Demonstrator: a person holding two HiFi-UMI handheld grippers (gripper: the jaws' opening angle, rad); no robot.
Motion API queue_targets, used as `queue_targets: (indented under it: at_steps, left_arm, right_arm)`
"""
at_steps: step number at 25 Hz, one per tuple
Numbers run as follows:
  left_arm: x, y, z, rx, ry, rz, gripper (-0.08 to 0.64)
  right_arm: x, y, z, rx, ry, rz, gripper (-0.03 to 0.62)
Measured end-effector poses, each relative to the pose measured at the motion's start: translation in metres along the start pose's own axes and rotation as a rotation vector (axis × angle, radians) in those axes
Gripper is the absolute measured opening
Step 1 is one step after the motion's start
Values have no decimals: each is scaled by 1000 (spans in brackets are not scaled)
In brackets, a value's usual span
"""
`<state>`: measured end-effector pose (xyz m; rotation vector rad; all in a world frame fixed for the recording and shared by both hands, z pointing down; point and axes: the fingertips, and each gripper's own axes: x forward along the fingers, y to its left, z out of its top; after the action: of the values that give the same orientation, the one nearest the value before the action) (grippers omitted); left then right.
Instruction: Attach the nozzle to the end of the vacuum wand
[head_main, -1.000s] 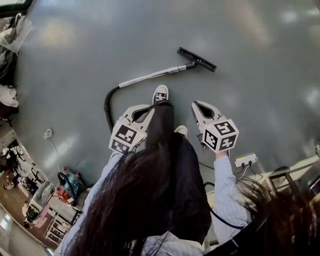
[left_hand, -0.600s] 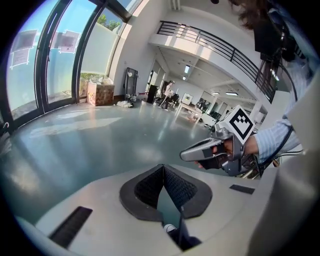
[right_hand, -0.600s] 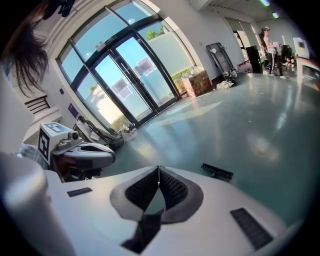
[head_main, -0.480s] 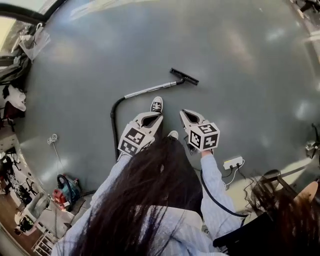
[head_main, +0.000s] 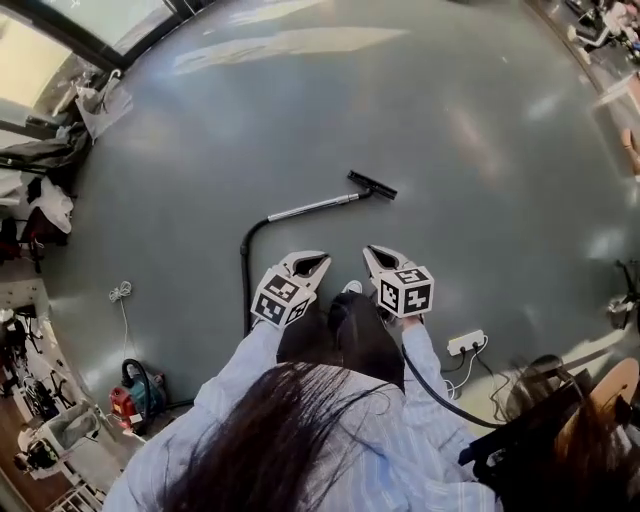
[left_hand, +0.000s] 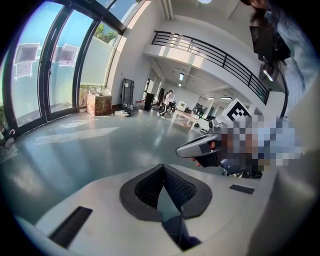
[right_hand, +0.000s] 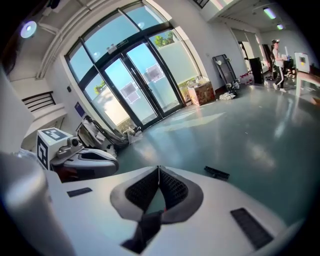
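Head view: we are looking down at the long silver metal vacuum wand (head_main: 310, 208) lying on the grey floor (head_main: 200, 140). Its axis is running left to right, and the flat black plastic nozzle (head_main: 372, 185) is apparently sitting on its right end, nearer the right gripper (head_main: 377, 256) than the left gripper (head_main: 312, 264).

Left gripper view: we are seeing its jaws clenched and empty.

Right gripper view: its jaws are likewise clenching nothing, with the nozzle lying ahead, slightly right, well apart.
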<state>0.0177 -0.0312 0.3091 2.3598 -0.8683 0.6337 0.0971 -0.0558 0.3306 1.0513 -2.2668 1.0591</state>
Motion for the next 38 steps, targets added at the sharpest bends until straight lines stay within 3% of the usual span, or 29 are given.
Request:
queue_targets:
  at_steps: [7, 11, 19, 25, 38]
  left_arm:
    - [-46, 24, 22, 20, -87, -2, 6]
    - [-88, 35, 13, 54, -133, -31, 7]
    - [-166, 82, -7, 110, -152, -136, 6]
    - [-202, 105, -34, 84, -151, -185, 6]
    - [-224, 54, -49, 54, -231, -164, 7]
  right_arm:
    - [13, 43, 19, -10, -22, -27, 9]
    - [28, 88, 26, -66, -63, -69, 9]
    - [58, 184, 40, -45, -155, -155, 9]
    - [73, 236, 29, -56, -158, -212, 9]
    - [31, 261, -15, -120, -124, -210, 9]
